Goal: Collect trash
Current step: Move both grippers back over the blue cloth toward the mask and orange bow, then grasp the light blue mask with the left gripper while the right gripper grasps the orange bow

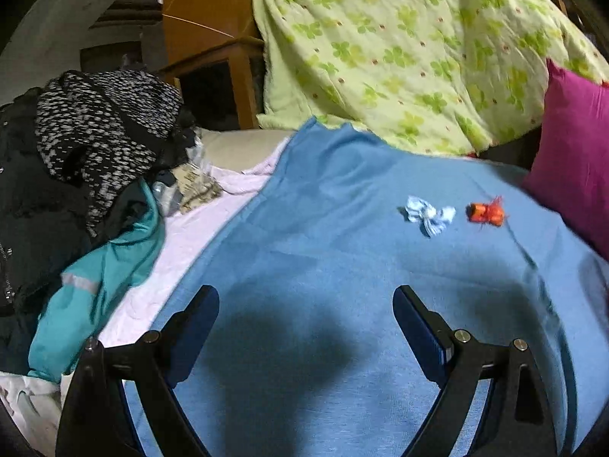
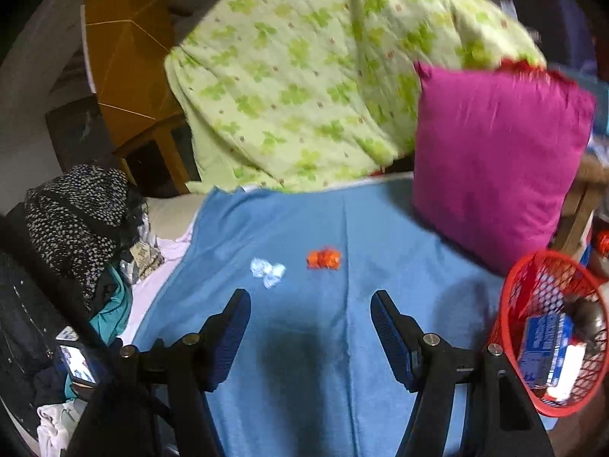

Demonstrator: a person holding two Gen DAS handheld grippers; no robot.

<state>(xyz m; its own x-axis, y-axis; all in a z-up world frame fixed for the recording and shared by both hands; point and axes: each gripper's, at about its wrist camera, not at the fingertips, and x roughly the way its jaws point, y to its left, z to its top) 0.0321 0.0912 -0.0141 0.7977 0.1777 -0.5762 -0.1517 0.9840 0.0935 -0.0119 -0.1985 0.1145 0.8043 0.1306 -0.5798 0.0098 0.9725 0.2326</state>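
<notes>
Two pieces of trash lie side by side on a blue sheet: a crumpled pale blue-white wrapper and an orange wrapper. Both also show in the right wrist view, the pale wrapper to the left of the orange wrapper. My left gripper is open and empty, above the sheet, short of the trash and to its left. My right gripper is open and empty, just short of both wrappers. A red mesh basket at the right holds a blue carton.
A magenta pillow leans at the right behind the trash. A green floral quilt is heaped at the back. A pile of dark and teal clothes lies along the left. A phone rests at the lower left.
</notes>
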